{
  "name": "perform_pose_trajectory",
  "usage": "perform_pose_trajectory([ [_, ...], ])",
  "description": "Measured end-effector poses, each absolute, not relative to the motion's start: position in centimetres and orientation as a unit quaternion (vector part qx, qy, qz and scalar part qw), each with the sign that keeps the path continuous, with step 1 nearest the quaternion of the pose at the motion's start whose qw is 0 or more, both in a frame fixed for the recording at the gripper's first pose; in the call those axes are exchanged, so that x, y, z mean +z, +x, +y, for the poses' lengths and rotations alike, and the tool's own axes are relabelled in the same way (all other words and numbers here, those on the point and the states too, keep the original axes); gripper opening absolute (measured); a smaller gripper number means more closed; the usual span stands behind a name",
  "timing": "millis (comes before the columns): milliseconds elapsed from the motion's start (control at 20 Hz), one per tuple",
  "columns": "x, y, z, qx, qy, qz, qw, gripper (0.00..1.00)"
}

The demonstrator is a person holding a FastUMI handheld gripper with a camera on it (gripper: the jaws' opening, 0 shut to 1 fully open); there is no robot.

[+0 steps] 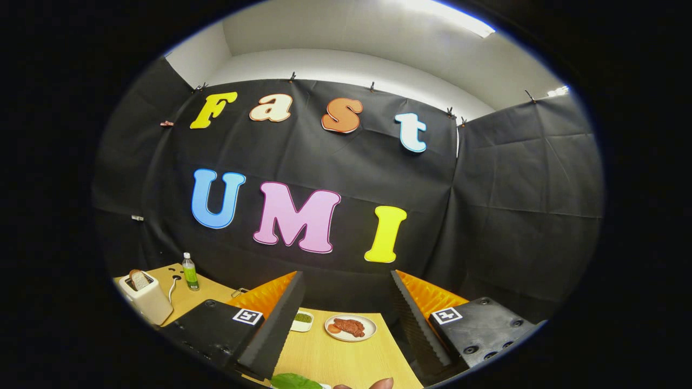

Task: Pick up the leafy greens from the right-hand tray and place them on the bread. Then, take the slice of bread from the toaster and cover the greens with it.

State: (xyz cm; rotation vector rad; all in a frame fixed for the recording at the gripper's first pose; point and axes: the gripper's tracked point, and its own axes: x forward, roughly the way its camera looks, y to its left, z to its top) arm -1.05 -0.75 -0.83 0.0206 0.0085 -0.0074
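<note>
Lying low between the wide-apart jaws (346, 324), a green leaf (294, 381) rests on the worktop (335, 359). Beyond sit a plate of meat (351, 327) and a small dish (302, 320). Bread (140, 279) stands in the toaster (146, 297) beside a bottle (190, 272).

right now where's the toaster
In the gripper view, the white toaster stands on the wooden table, far left beyond the open gripper, beside a green bottle, bread in its slot.
</note>
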Motion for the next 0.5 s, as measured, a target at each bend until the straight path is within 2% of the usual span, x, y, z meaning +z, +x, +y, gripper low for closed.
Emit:
perform_pose_trajectory([
  [150, -1.5, -1.8, -0.6, 0.003, 0.011, 0.009, 1.0, 0.97],
  [350, -2.4, -2.6, 1.1, 0.053, 0.027, 0.01, 0.998, 0.97],
  [500, -5.4, -3.4, 2.5, 0.096, 0.015, 0.043, 0.994, 0.97],
])
